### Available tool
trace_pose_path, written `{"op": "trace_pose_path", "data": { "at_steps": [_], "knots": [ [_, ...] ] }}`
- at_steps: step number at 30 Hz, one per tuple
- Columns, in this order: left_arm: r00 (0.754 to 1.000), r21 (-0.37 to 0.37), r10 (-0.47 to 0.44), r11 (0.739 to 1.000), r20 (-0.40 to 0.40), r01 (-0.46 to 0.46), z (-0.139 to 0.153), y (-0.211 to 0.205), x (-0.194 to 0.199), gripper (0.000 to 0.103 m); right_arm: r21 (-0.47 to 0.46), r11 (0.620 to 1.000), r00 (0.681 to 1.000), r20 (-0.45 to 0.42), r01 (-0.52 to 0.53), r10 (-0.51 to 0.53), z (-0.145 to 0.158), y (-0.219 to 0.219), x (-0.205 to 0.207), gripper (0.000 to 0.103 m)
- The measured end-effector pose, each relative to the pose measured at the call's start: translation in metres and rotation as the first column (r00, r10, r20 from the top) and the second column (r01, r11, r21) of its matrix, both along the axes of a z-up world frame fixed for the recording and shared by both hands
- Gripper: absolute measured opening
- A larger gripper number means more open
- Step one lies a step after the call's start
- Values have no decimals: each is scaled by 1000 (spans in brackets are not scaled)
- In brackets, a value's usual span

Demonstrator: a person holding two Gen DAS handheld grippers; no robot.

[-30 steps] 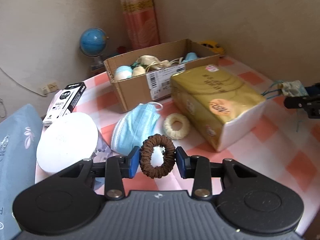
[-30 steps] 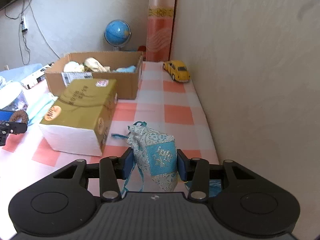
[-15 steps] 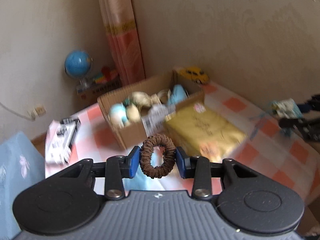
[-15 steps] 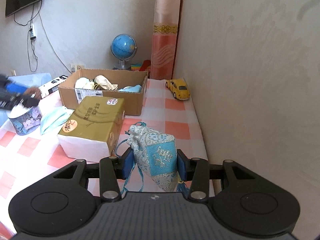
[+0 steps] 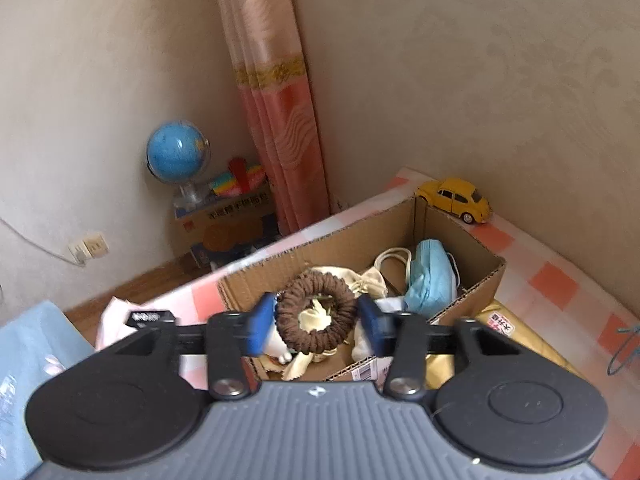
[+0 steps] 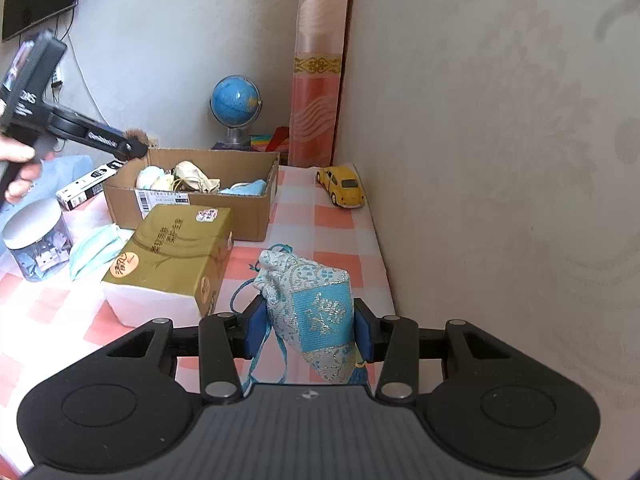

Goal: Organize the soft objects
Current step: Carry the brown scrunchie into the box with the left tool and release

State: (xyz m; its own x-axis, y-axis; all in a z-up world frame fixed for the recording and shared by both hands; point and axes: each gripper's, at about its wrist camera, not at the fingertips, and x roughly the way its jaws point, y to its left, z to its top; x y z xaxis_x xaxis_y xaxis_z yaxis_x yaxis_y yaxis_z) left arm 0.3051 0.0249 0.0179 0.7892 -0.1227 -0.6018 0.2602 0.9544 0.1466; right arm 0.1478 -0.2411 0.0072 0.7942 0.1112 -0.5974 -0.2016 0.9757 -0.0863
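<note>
Looking along my left tongs [image 5: 317,327], I see their blue pads clamped on a brown scrunchie [image 5: 317,317], one pad at each side of the ring. Just beyond and below the tips sits the open cardboard box [image 5: 460,240], with a blue face mask [image 5: 430,280] to the right of my tips and cream cloth pieces (partly hidden by the scrunchie) behind them. A yellow toy car [image 5: 456,199] stands past the box, far right.

From my right tongs [image 6: 310,330], the pads grip a blue-and-silver drawstring pouch [image 6: 316,308], cords dangling below. Ahead to the left lies a gold tissue pack [image 6: 172,248], the box [image 6: 192,216] behind it, and my left tongs [image 6: 134,145] hover above its near-left corner.
</note>
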Motion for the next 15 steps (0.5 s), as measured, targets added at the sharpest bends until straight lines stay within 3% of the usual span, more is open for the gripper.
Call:
{"op": "trace_pose_path", "data": {
  "at_steps": [2,3,6,8,10,15],
  "knots": [
    [1000,-6,11,1000,-3,-11,-5,3,-1,82,1,1000,1000,0,-4,4,0,2,2,49],
    [1000,0,23,1000,1,-23,-5,4,-4,84,-1,1000,1000,0,-8,8,0,3,3,49],
    [1000,31,23,999,-7,-23,-5,3,-20,86,-10,1000,1000,3,-20,20,1,7,5,49],
    [1000,30,0,1000,-5,0,-3,2,-40,96,-13,1000,1000,9,-27,27,3,9,7,49],
    [1000,21,-26,999,1,26,0,0,-61,98,-14,999,999,15,-40,40,6,11,9,49],
    [998,-73,-54,996,-14,52,0,0,-114,100,-22,996,996,35,-87,87,19,18,19,49]
  ]
}}
